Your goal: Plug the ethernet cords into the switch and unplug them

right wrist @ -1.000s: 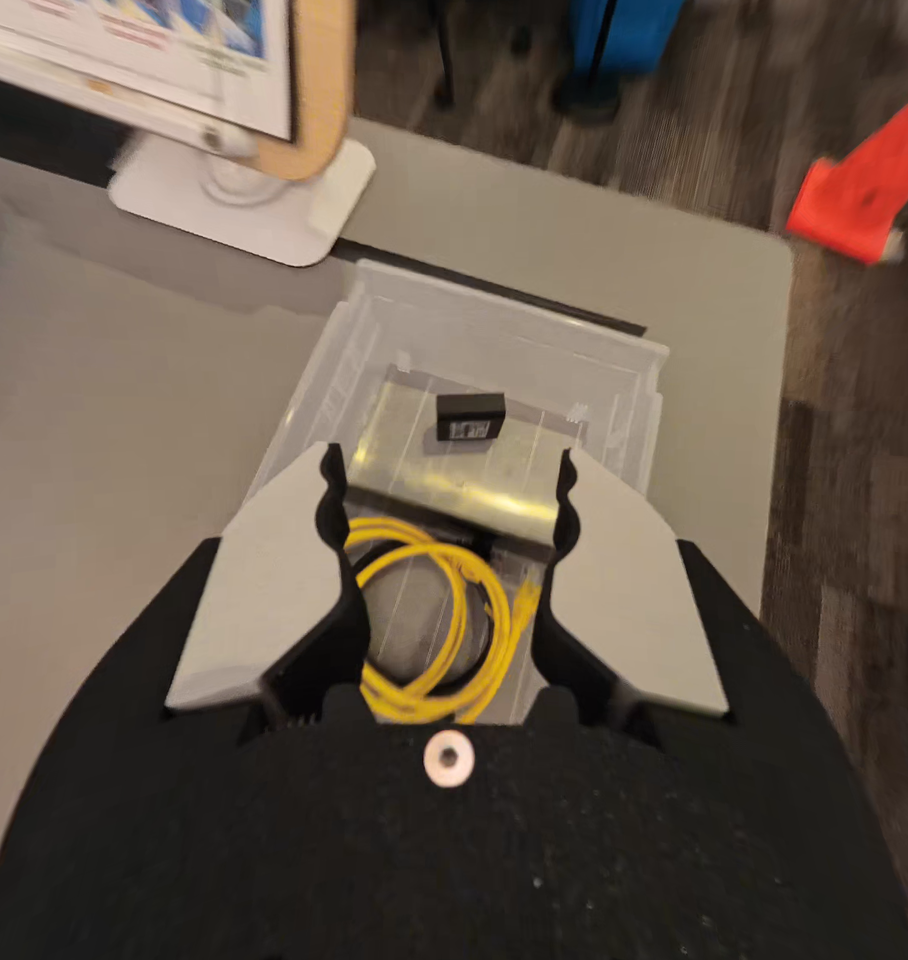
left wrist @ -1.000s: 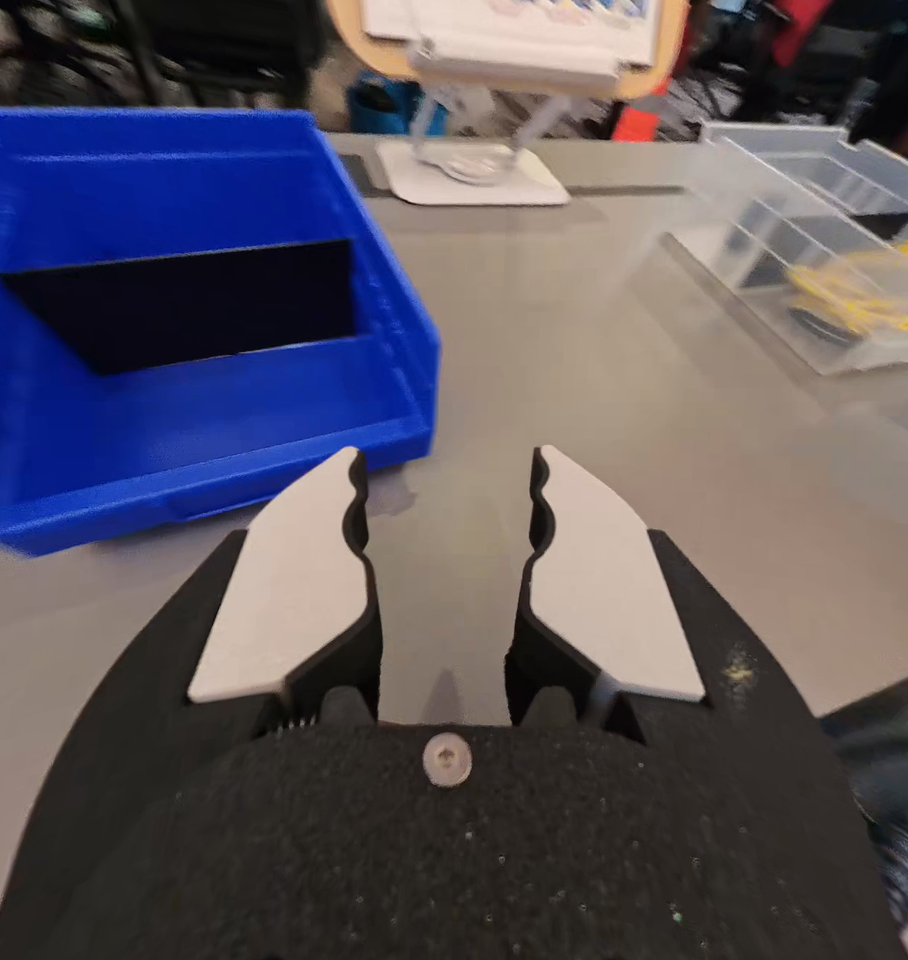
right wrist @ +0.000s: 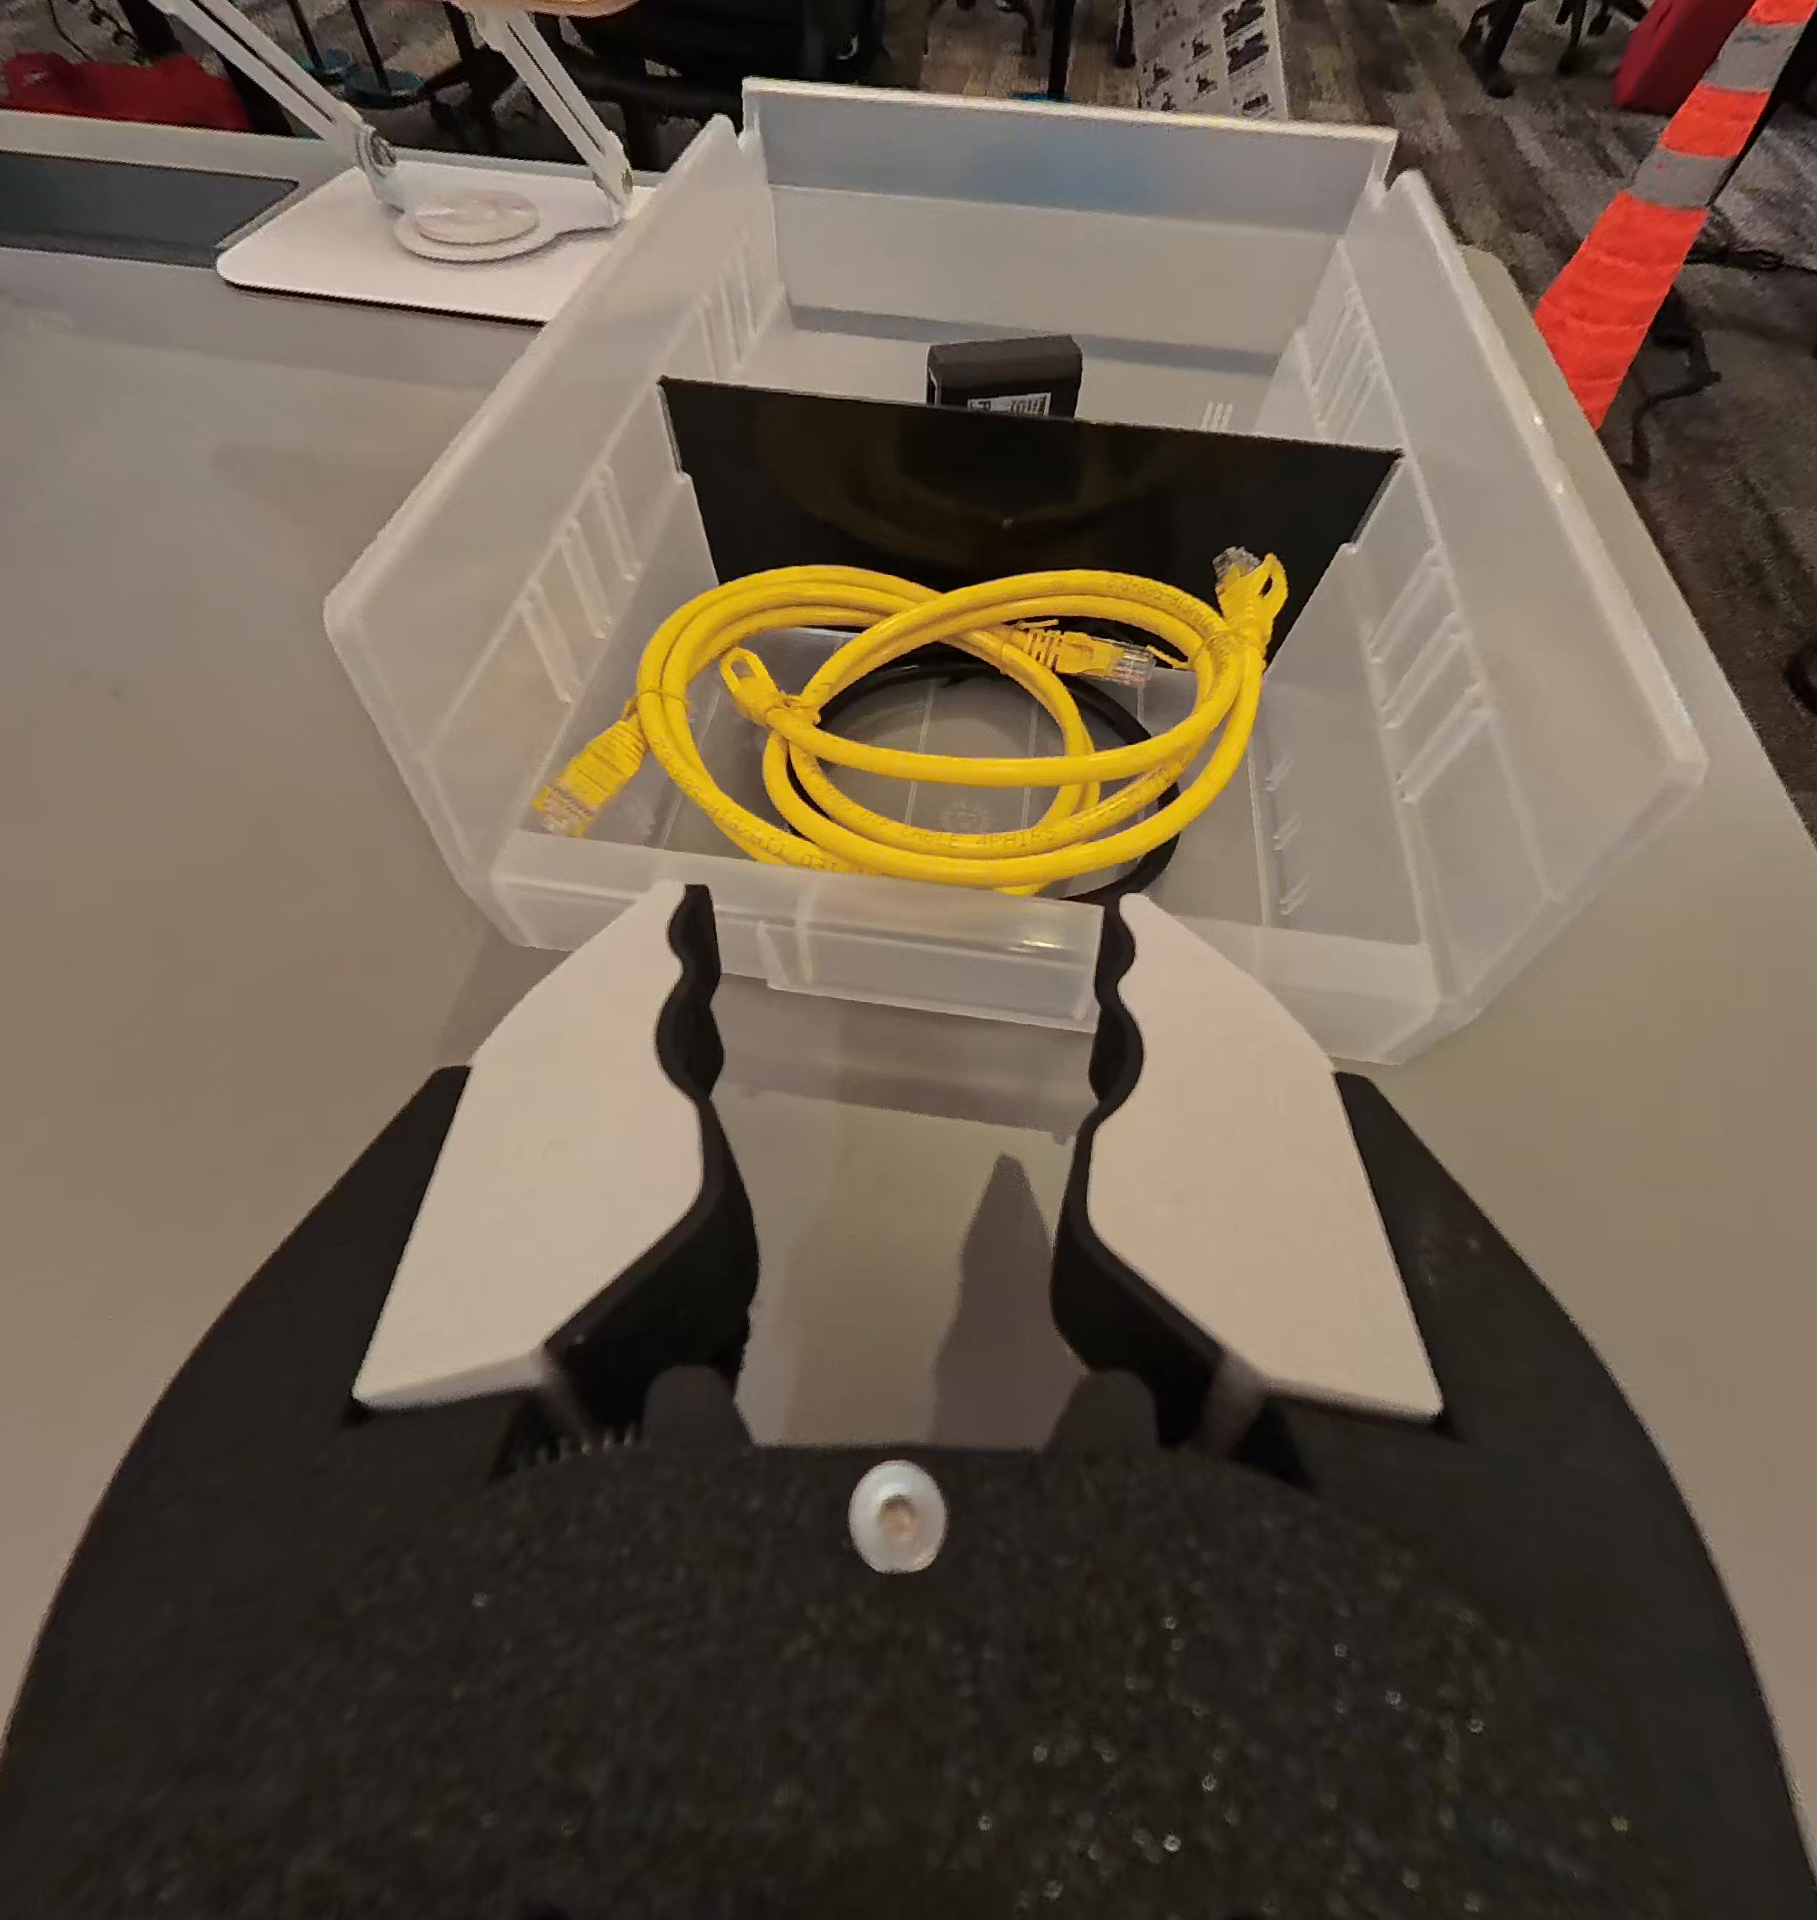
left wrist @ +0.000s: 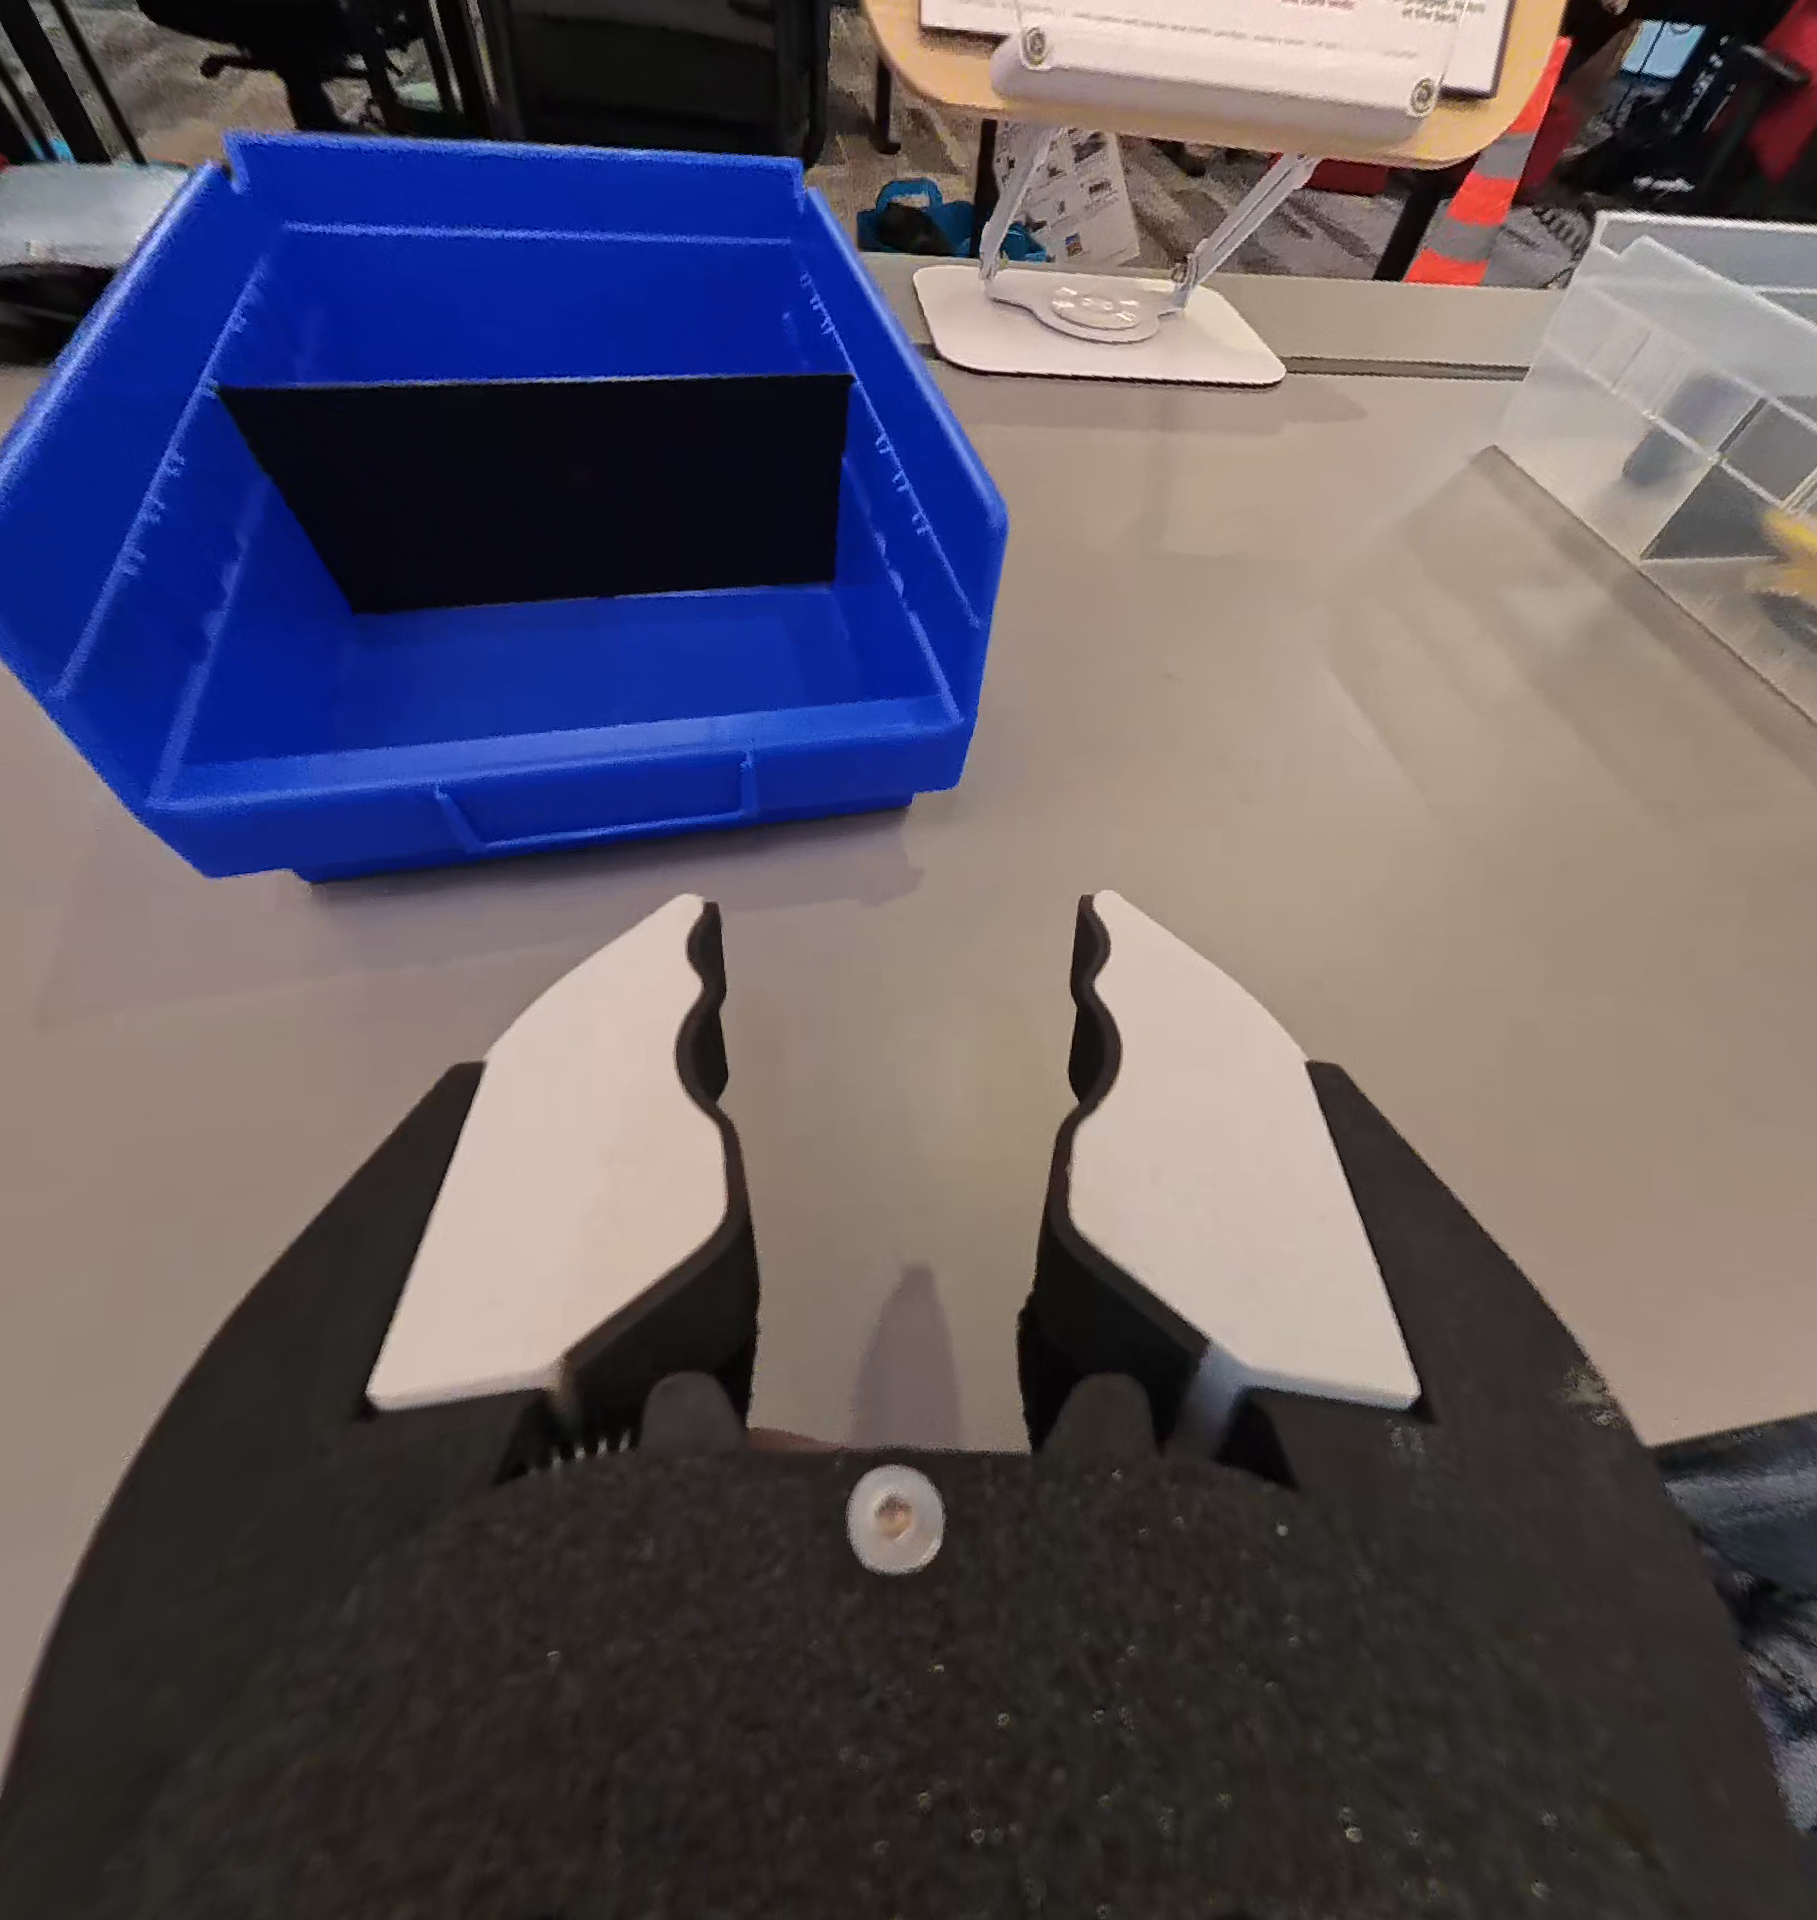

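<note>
Lying coiled in the front of the clear bin [right wrist: 447,665], the yellow cords [right wrist: 945,727] wait in front of its black divider [right wrist: 1029,488]; behind the divider sits a small black box [right wrist: 1003,376], probably the switch. Just short of the bin's front lip, the right hand-held gripper [right wrist: 904,914] hangs spread and bare, likely readying a reach. Well left of the bin, the left hand-held gripper [left wrist: 896,914] is spread over the desk [left wrist: 1299,831] near a blue bin [left wrist: 571,800] with nothing visible inside but a divider.

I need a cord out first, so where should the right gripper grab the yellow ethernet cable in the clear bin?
Probably the booted plug at the coil's left end, approached from above: it juts free of the loops, near the clear bin's low front wall.
</note>
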Motion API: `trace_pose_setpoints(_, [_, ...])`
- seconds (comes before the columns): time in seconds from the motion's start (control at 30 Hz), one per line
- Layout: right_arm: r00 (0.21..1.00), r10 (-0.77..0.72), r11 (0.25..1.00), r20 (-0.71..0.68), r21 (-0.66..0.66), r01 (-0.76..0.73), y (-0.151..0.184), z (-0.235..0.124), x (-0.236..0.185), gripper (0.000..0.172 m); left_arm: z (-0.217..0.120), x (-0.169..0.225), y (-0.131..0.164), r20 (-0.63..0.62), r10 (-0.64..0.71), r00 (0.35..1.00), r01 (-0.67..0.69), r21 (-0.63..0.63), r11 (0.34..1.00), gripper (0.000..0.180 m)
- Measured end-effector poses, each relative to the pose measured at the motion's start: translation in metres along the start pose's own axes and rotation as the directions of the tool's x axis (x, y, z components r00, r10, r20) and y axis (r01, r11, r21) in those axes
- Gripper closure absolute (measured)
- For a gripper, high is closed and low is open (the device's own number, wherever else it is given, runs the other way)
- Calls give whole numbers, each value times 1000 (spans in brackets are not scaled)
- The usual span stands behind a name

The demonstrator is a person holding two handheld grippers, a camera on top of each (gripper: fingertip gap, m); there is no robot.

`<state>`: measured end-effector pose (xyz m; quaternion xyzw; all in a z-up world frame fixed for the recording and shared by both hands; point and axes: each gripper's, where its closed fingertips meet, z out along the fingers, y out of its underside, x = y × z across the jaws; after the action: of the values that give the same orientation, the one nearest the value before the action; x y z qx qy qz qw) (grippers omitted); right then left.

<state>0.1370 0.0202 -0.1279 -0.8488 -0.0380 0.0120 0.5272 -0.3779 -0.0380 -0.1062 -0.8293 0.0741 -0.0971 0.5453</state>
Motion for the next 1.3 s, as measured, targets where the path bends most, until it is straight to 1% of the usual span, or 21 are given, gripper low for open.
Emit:
trace_pose_setpoints(0.1, [1000, -24, 1000, -15, -10, 24, 0, 3, 1, 102, 2, 4, 1, 9, 52, 999, -52, -2, 999, 116])
trace_pose_setpoints(0.23, [1000, -28, 999, -7, -15, 28, 2, 3, -3, 101, 1, 10, 5, 4, 81, 997, -81, -9, 997, 116])
trace_pose_setpoints(0.37, [999, -42, 999, -19, -10, 42, 2, 0, -2, 101, 6, 31, 12, -13, 146, 989, -146, -30, 989, 116])
trace_pose_setpoints(0.4, [999, -36, 999, -24, -5, 36, 2, 0, 1, 100, 11, 47, 16, -36, 163, 986, -165, -39, 986, 116])
trace_pose_setpoints(0.43, [999, -29, 1000, -32, 2, 30, 1, -1, 5, 99, 17, 72, 20, -90, 167, 982, -172, -54, 984, 116])
trace_pose_setpoints(0.5, [998, -9, 1000, -54, 24, 10, -2, -4, 18, 97, 30, 138, 25, -229, 158, 961, -183, -89, 979, 115])
trace_pose_setpoints(0.57, [996, 26, 999, -80, 46, -23, -4, -7, 36, 96, 43, 211, 22, -353, 156, 923, -203, -101, 974, 115])
trace_pose_setpoints(0.67, [990, 72, 997, -122, 45, -66, -1, -10, 65, 94, 78, 313, 12, -474, 126, 872, -208, -124, 970, 110])
trace_pose_setpoints(0.7, [988, 91, 995, -121, 48, -85, 1, -10, 71, 94, 96, 338, 8, -469, 159, 869, -236, -110, 966, 109])
trace_pose_setpoints(0.73, [987, 113, 993, -117, 54, -108, 2, -10, 76, 93, 116, 357, 5, -437, 208, 875, -270, -85, 959, 109])
trace_pose_setpoints(0.8, [983, 151, 987, -106, 68, -145, 1, -7, 85, 94, 153, 381, -4, -336, 250, 908, -289, -69, 955, 110])
trace_pose_setpoints(0.83, [980, 164, 985, -108, 71, -157, 0, -5, 90, 93, 167, 390, -10, -307, 252, 918, -282, -57, 958, 110])
trace_pose_setpoints(0.9, [978, 183, 981, -102, 87, -175, -5, 0, 98, 94, 192, 394, -16, -236, 217, 947, -239, -70, 968, 117])
trace_pose_setpoints(0.97, [976, 198, 978, -93, 91, -190, -10, 9, 102, 97, 209, 400, -11, -249, 119, 961, -159, -150, 976, 131])
trace_pose_setpoints(1.03, [978, 194, 980, -78, 63, -190, -10, 21, 100, 103, 219, 400, -12, -255, 44, 966, -96, -196, 976, 157])
trace_pose_setpoints(1.07, [981, 188, 982, -54, 44, -186, -9, 26, 95, 116, 222, 398, -13, -252, 37, 967, -90, -204, 975, 161])
trace_pose_setpoints(1.1, [980, 190, 981, -65, 40, -188, -9, 29, 95, 129, 225, 393, -16, -236, 52, 970, -101, -200, 975, 162])
trace_pose_setpoints(1.17, [981, 150, 989, -125, 9, -150, -6, 28, 100, 169, 231, 379, -20, -185, 39, 982, -77, -202, 976, 170])
trace_pose_setpoints(1.2, [985, 130, 992, -117, 15, -129, -10, 27, 96, 169, 231, 374, -21, -168, 37, 985, -73, -216, 974, 171])
trace_pose_setpoints(1.23, [984, 117, 993, -138, 18, -115, -14, 26, 92, 169, 229, 369, -25, -143, 53, 988, -83, -208, 975, 174])
trace_pose_setpoints(1.3, [982, 90, 995, -169, 67, -80, -28, 21, 79, 169, 220, 355, -35, -105, 88, 991, -105, -166, 980, 177])
